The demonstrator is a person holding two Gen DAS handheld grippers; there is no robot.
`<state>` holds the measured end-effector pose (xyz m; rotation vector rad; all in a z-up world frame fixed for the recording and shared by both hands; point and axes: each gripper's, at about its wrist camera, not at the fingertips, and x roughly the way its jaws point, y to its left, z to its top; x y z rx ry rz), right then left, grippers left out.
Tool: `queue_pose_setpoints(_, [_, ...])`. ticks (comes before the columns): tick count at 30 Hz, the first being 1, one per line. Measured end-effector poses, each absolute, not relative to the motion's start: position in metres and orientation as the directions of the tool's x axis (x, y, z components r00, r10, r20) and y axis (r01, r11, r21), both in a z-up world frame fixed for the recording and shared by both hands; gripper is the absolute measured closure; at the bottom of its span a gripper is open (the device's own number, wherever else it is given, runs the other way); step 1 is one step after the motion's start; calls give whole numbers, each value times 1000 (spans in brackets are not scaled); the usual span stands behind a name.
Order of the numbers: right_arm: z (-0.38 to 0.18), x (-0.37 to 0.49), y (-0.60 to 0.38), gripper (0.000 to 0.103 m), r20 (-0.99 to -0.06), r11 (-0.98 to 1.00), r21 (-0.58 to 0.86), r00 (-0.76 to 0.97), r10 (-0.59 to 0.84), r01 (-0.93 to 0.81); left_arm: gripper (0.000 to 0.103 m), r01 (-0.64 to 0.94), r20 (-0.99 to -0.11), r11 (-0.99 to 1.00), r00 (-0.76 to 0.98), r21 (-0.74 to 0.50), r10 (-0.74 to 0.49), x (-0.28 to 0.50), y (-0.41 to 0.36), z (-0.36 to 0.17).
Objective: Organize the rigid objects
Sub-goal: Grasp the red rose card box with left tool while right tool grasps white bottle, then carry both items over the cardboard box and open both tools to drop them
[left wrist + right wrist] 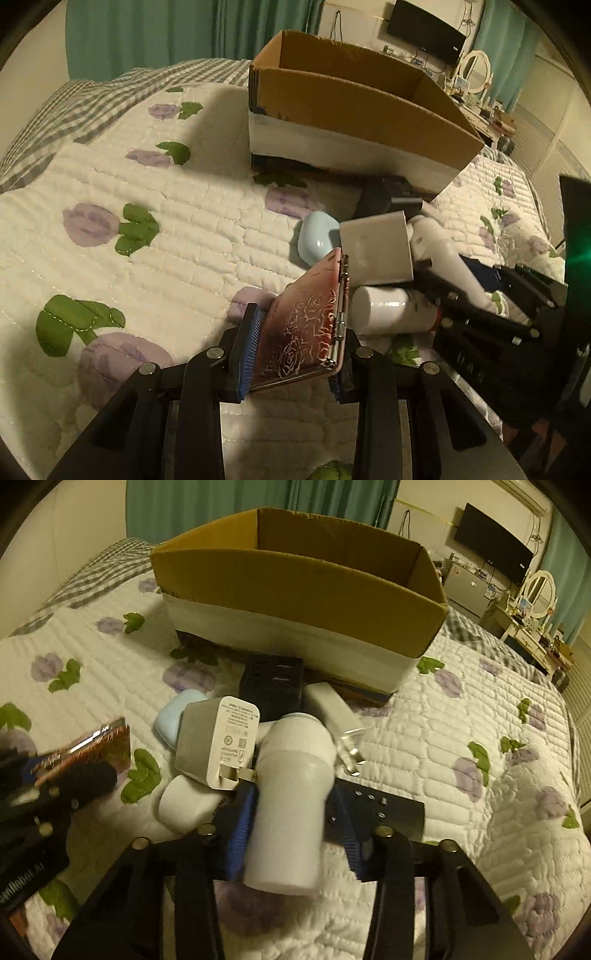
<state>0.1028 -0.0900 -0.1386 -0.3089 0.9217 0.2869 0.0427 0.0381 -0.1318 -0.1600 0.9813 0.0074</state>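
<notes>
My left gripper (295, 354) is shut on a red rose-patterned metal case (303, 325) and holds it above the quilt; the case also shows in the right wrist view (107, 742). My right gripper (295, 830) is shut on a white bottle (291, 801), which lies in a pile with a white charger (218, 742), a second white plug (332, 709), a black adapter (271, 686), a light blue case (170, 716) and a white cylinder (184, 805). An open cardboard box (295, 590) stands behind the pile; it also shows in the left wrist view (354, 110).
Everything rests on a bed with a white quilt (147, 206) printed with purple flowers. A checked sheet (74, 107) lies at the far left. A wall TV (495, 542), a dresser with a mirror (539, 590) and teal curtains stand beyond the bed.
</notes>
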Motion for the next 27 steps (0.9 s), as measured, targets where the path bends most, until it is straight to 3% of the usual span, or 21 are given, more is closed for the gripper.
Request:
queue_pose_setpoints(7, [-116,87,-113,63,-772,933,-99,619,148,-347,93,-53,-802,988,591,-147,-88,36,35,-123])
queue_pose_setpoints(19, [-51,71,-131,63,-669,933,-20,698,255,-360,93,-34,-728,989,680,-147,-85,26,25,-65])
queue_pose_setpoints(27, [14,101,-123,63,-545,918,-93,791,277,-385,93,-15,-634,993,771,-114,-62,73,31,-1])
